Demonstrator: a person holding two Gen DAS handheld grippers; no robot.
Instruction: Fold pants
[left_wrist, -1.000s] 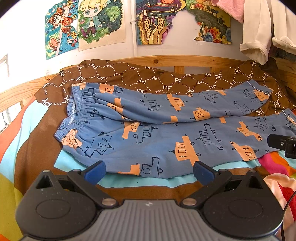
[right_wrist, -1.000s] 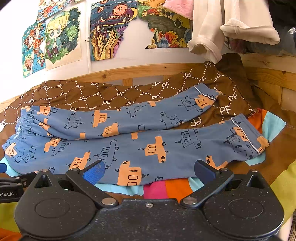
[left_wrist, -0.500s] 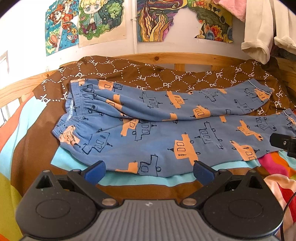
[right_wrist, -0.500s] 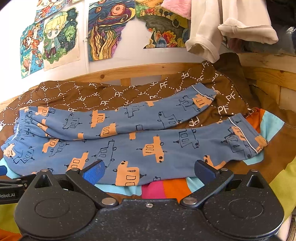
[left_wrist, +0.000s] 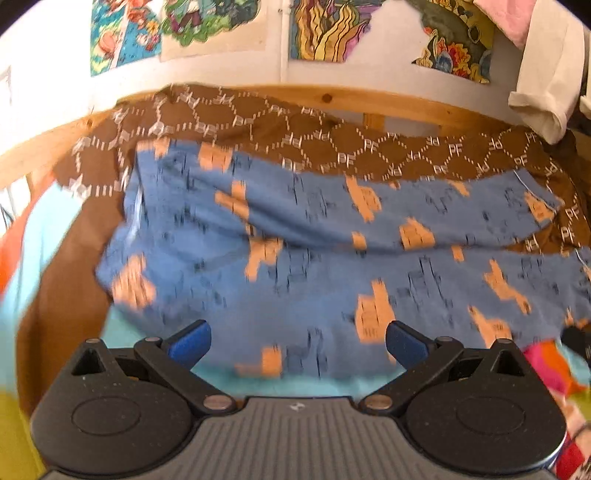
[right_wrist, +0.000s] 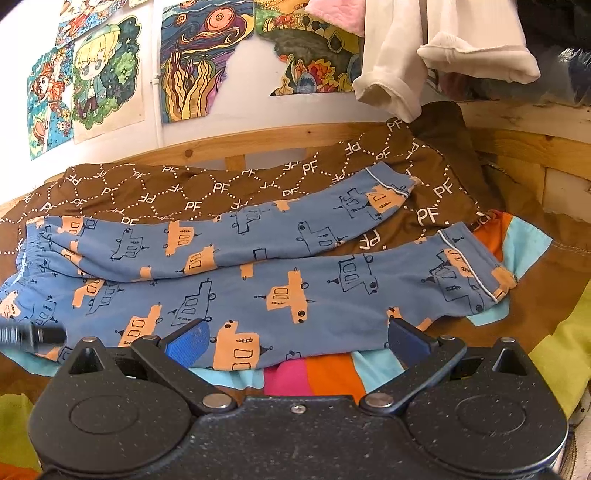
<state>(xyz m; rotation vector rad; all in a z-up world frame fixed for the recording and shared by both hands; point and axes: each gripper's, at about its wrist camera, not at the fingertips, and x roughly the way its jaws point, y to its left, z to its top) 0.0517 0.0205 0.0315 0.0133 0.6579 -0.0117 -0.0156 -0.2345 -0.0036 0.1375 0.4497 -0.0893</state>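
Left gripper (left_wrist: 297, 341), right gripper (right_wrist: 297, 338) jaws apart, over pants (right_wrist: 295, 291) near hem; contact unclear.

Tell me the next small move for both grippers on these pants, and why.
Probably lower both onto the near edge of the pants and pinch it. The left gripper and right gripper hang open and empty just short of that edge, and the legs lie side by side, unfolded.

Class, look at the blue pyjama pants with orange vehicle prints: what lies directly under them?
The blue pyjama pants lie on a brown cover printed with white letters at the far side, and on a multicoloured striped sheet near the grippers. What lies beneath their middle is covered.
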